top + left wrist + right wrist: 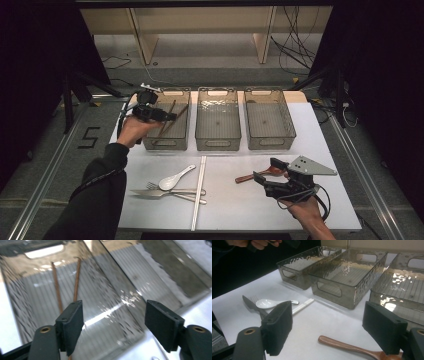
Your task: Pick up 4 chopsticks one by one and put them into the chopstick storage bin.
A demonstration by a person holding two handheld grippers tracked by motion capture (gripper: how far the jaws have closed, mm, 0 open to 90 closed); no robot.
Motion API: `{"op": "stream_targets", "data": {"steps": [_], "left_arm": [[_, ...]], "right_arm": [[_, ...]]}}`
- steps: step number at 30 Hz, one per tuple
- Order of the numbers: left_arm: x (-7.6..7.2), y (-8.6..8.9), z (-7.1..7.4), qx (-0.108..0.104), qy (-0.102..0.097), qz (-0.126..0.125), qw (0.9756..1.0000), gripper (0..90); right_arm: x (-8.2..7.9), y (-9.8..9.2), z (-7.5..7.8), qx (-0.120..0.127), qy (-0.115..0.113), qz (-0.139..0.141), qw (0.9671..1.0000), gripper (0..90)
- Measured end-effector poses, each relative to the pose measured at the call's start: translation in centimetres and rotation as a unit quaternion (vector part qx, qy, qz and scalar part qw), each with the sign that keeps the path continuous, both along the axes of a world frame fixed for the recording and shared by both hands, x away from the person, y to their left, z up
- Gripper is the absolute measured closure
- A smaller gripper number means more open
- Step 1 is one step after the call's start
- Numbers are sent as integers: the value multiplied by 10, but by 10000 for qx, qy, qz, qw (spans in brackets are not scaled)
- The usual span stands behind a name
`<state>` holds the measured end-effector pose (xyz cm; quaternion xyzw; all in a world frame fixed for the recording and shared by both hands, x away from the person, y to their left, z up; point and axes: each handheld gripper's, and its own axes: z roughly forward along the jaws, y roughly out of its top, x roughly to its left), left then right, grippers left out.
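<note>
My left gripper (167, 116) hovers over the left clear bin (166, 145), jaws open with nothing between them. Below it, two brown chopsticks (170, 120) lie slanted in that bin; the left gripper view shows them (76, 280) on the ribbed floor beyond my open gripper (113, 312). My right gripper (265, 169) stands open near the table's front right, just above a wooden spoon (252, 176). In the right gripper view the spoon's handle (347, 346) lies on the table between and below the open gripper (328, 315).
The middle bin (218, 142) and right bin (270, 142) hold nothing. On the white table in front lie a white spoon (175, 179), a fork and knife (160, 192) and a pair of white chopsticks (199, 195).
</note>
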<state>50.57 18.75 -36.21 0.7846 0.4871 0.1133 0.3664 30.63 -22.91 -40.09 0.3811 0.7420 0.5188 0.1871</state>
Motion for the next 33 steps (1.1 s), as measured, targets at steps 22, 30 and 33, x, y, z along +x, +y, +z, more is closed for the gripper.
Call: {"op": "stream_targets", "data": {"steps": [22,30,33], "left_arm": [[-96,-45,-45,456,724,-631,9943,193],[-110,-56,-55,517,827,-729,9926,185],[-114,-62,-59,576,786,-763,9923,186]], "right_arm": [[-2,2,2,-40,-58,14,10000,247],[-2,2,3,-58,-69,23,10000,247],[-2,2,2,-49,-68,16,10000,247]]}}
